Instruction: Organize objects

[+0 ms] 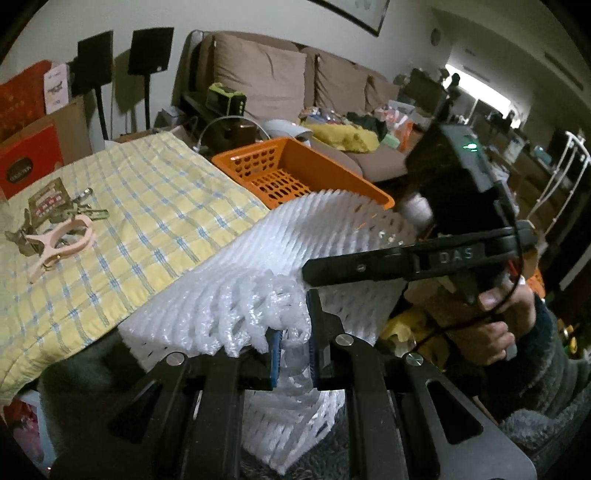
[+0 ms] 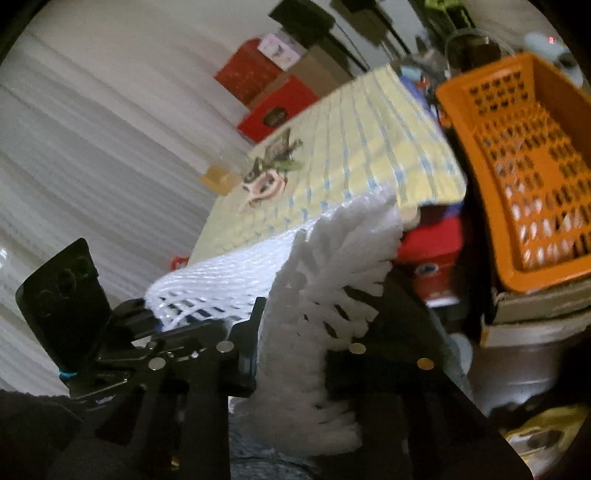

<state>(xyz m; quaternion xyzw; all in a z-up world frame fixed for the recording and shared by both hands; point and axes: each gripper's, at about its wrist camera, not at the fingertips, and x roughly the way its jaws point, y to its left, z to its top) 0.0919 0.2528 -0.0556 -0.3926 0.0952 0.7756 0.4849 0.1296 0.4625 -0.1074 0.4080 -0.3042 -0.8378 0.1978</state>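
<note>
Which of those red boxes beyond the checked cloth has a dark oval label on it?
The low red box at the cloth's far left edge carries it; the patterned red box above it shows no such label.

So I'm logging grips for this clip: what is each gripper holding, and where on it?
Both hold the white foam netting: left gripper pinches its near frayed edge, right gripper clamps another frayed edge of the same piece.

Brown sofa (image 1: 280, 77), white wall (image 1: 229, 18), bright window (image 1: 480, 88)
</note>
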